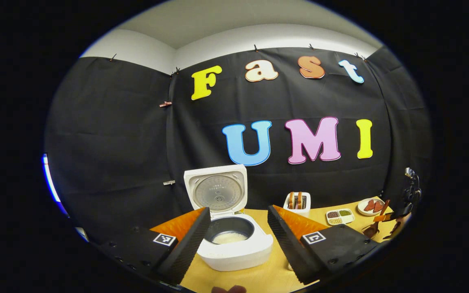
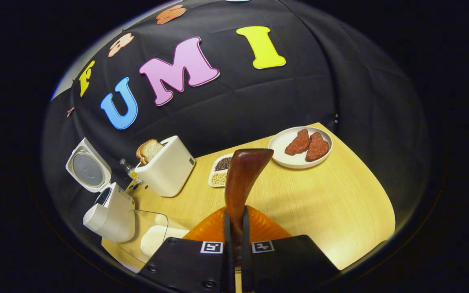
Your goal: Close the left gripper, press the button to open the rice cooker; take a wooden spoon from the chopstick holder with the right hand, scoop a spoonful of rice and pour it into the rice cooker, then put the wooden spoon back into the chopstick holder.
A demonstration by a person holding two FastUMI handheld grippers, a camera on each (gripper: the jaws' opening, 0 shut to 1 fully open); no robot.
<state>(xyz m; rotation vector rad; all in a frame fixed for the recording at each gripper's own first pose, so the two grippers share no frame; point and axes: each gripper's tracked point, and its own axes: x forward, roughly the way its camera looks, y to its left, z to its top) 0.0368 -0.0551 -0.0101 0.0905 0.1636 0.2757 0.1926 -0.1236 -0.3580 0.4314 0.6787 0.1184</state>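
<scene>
The rice cooker stood open with rice inside. The right hand-held gripper clenched the wooden spoon; returning it remained. The left hand-held gripper was released.

left gripper view: level, near rice cooker | right gripper view: tilted, farther | shared: table

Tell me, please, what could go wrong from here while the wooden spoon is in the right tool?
The right tool grips the wooden spoon by a narrow part of the handle, so it may twist or slip when scooping. The rice container is clear and close beside the rice cooker, so its rim could be clipped. The left tool sits open right in front of the cooker's pot, possibly blocking the pour.
</scene>
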